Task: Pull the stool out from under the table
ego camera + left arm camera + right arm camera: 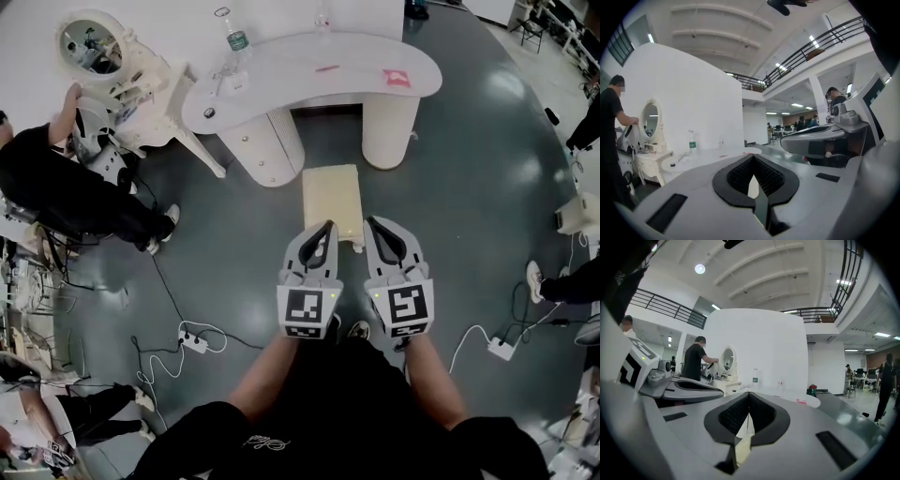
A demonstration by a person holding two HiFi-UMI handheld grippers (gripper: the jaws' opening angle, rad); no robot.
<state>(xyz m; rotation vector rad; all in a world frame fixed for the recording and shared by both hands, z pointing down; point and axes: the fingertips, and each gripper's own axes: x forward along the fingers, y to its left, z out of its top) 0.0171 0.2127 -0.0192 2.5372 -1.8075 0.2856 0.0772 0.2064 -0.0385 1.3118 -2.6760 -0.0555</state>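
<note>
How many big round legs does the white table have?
2. One leg stands under the table's left part, the other under its right; the stool sits in front, between them. The top may hide more.

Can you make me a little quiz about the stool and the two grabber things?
1. True or false: the stool is tucked completely under the white table.
2. What stands on the table? A) a bottle B) a teapot C) a lamp
3. Fill in: the jaws of the left gripper and the right gripper are both ____.
Key: 1 false, since it sits on the open floor in front of the table; 2 A; 3 shut, with nothing held.
</note>
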